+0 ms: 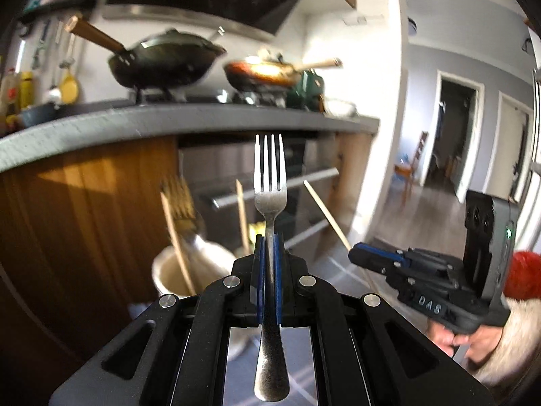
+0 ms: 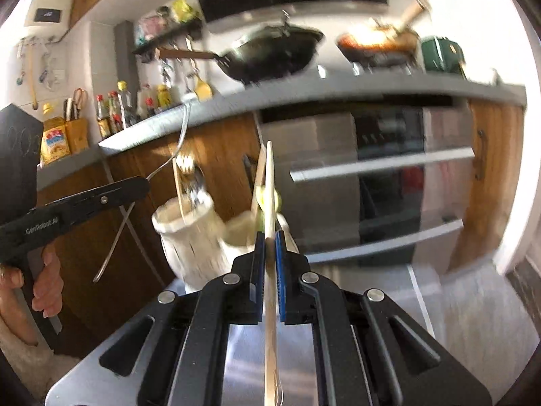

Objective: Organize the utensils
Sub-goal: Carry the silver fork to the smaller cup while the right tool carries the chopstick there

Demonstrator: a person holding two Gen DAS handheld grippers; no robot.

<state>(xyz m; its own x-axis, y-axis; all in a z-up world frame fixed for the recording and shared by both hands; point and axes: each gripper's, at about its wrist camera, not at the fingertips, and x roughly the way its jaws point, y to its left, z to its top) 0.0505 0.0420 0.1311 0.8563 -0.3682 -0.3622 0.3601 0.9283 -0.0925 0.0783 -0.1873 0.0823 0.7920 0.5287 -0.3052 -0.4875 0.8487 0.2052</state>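
My left claw point(image 1: 269, 237) pinches the steel fork point(image 1: 270, 182) mid-handle, tines up, ready to drop (I judge) into the cream ribbed holder point(image 1: 169, 270); my right claw point(image 2: 269, 237) grips a pale wooden chopstick point(image 2: 269, 186) likewise.

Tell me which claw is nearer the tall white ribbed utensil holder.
Left, as far as the views show. The left claw, shut on a fork, sits just right of the white ribbed holder. The right claw, shut on a chopstick, lies beyond the smaller cup.
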